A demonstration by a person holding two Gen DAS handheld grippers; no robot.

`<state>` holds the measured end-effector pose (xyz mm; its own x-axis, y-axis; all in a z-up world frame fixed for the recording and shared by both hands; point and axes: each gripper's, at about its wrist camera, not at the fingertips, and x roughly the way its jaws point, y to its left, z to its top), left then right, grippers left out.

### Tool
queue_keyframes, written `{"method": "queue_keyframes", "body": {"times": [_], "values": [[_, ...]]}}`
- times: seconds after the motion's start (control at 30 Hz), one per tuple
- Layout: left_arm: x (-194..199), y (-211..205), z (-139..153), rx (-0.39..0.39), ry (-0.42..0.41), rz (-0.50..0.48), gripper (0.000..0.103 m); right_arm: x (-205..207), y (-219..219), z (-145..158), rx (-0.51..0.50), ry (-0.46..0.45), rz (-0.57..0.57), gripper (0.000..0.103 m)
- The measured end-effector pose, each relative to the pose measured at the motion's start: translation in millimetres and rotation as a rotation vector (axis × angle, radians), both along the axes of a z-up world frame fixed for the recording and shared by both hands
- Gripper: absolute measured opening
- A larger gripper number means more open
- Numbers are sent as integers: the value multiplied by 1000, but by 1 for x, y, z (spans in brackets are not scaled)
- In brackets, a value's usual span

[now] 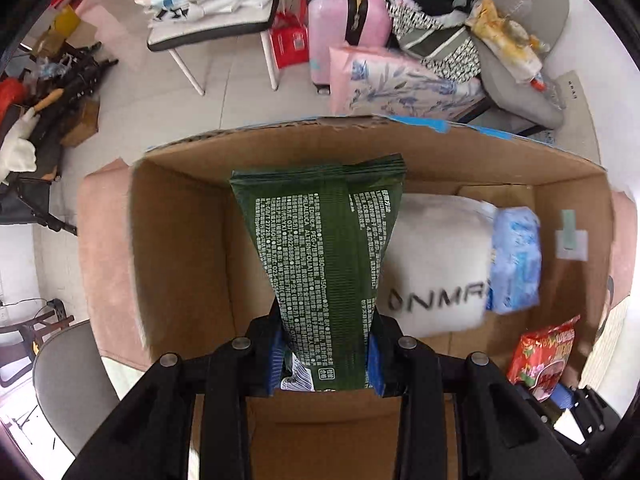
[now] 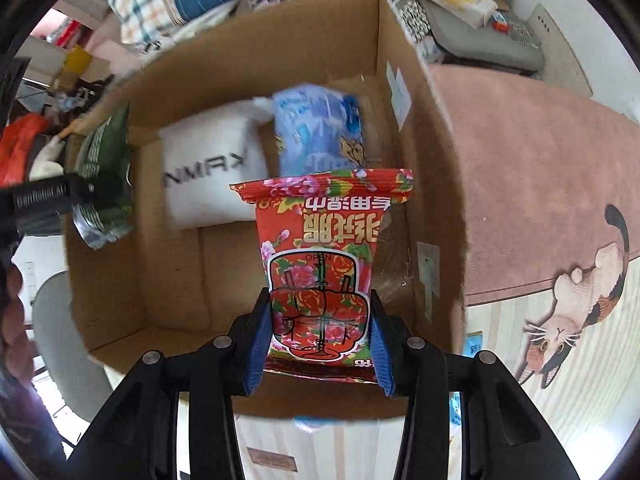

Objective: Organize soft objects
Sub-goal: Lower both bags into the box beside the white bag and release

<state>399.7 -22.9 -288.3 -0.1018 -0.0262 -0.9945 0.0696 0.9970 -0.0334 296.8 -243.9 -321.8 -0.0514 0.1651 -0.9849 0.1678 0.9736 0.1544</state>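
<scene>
Left hand-held gripper [image 1: 326, 354]: clenched on the green pack [image 1: 324, 256], low centre of the left view; pack pinched at its lower end, hanging over the left half of the cardboard box [image 1: 180, 240].
Right hand-held gripper [image 2: 320, 346]: grasping the red floral pack [image 2: 320, 248], low centre of the right view, blue pads against both sides; pack above the right half of the box.
Inside the box: white pillow-like bundle [image 1: 436, 264] with black lettering lying against the far wall, blue-and-white soft pack [image 1: 514, 260] just right of it, touching.
Free floor in the box: bare cardboard on the left side and along the near wall, seen lower left of centre in the right view.
Edges: box walls upright on all sides; far flap with blue tape across the upper middle of the left view; right wall with taped labels, close beside the red pack.
Under the box: pink mat [image 2: 532, 184] with a cat picture [image 2: 576, 300], on a pale striped worktop [image 2: 500, 344] at lower right.
Beyond the far edge: pink suitcase [image 1: 344, 20], floral pillow [image 1: 396, 80], chair with folded bedding [image 1: 208, 4], grey chair with bags [image 1: 520, 40], all in the upper part of the left view.
Left margin: dark clutter on the floor [image 1: 52, 100], well apart from the box.
</scene>
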Motion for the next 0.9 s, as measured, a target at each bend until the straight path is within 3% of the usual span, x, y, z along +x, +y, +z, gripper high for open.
{"method": "queue_keyframes", "body": {"times": [0.27, 0.43, 0.53, 0.6, 0.67, 0.77, 0.9], "values": [[11, -3, -25, 34, 47, -29, 31, 8, 9, -36, 5, 72, 24, 46], [14, 1, -23, 53, 83, -4, 33, 12, 18, -42, -42, 92, 87, 47], [16, 8, -9, 28, 57, 24, 44, 15, 36, -29, -57, 67, 117, 52], [13, 9, 7, 0, 31, 27, 54, 19, 41, -17, -48, 48, 127, 72], [8, 9, 23, -14, -3, 24, 68, 21, 43, -4, -61, 19, 139, 82], [-5, 7, 46, -32, -59, 14, 90, 21, 43, 11, -54, 8, 129, 85], [-32, 4, 69, -48, -123, 2, 99, 15, 45, 39, -78, -49, 136, 101]]}}
